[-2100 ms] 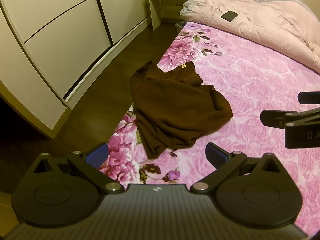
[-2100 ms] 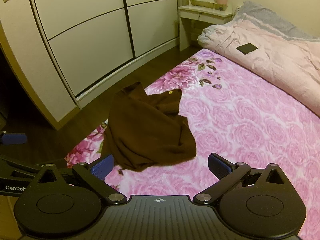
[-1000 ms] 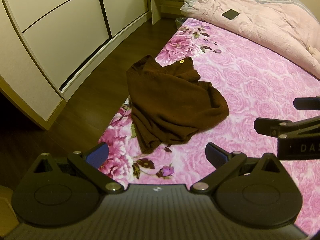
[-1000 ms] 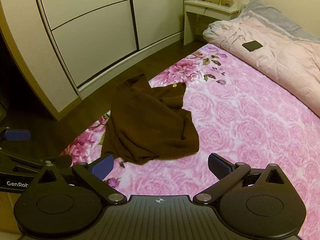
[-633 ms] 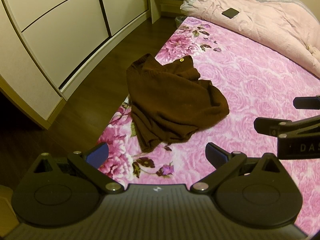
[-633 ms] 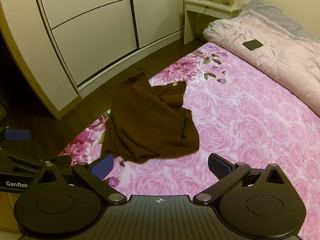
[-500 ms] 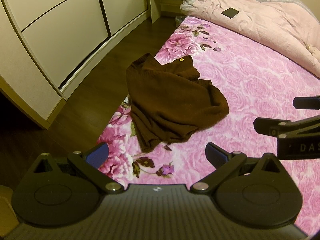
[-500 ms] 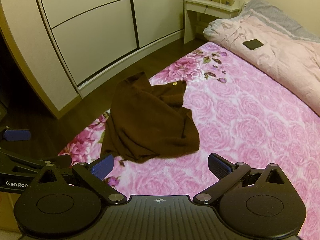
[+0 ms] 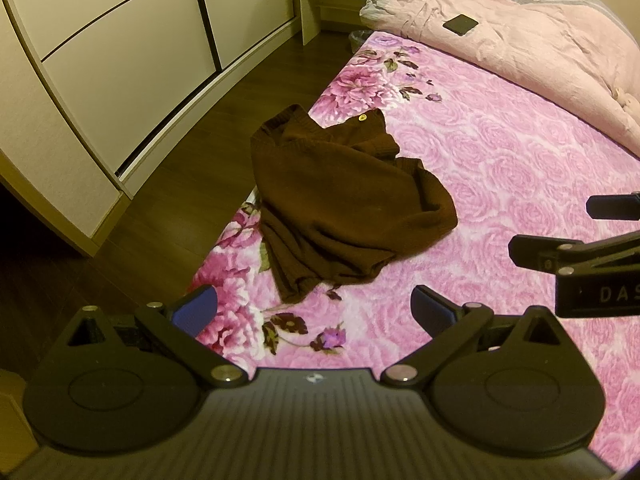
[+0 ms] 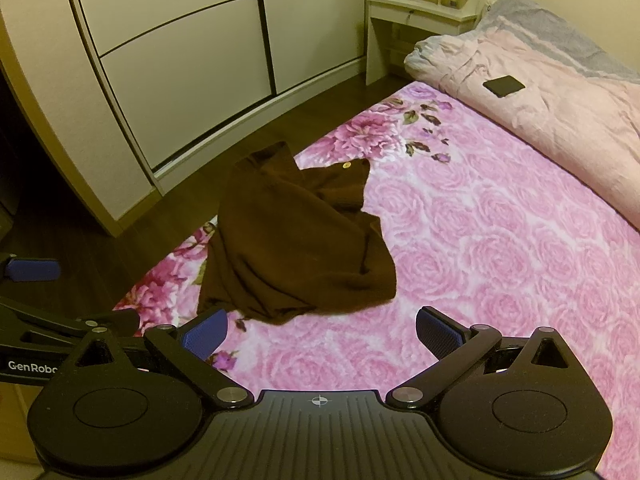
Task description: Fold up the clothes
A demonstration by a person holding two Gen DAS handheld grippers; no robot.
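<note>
Left wrist view
Left gripper (image 9: 314,312): jaws spread wide, nothing between them, hovering over the near edge of the bed (image 9: 520,168).
Brown sweater (image 9: 340,204): lay crumpled ahead of the jaws, slightly toward the left one, apart from both; its far part hung over the bed's edge.
Button (image 9: 362,117): a small yellow one at the sweater's far end.
Right gripper (image 9: 568,232): came in right of the jaws, level with the sweater's near half.
Phone (image 9: 461,24): dark, on the pink quilt (image 9: 540,40), far beyond the right jaw.

Right wrist view
Right gripper (image 10: 322,334): jaws spread wide, empty.
Brown sweater (image 10: 296,248): just ahead of the left jaw, its near hem close to that tip; touching or not, unclear.
Left gripper (image 10: 60,300): left of the jaws, over the dark floor (image 10: 80,240).
Wardrobe (image 10: 180,40): far left beyond the jaws.
</note>
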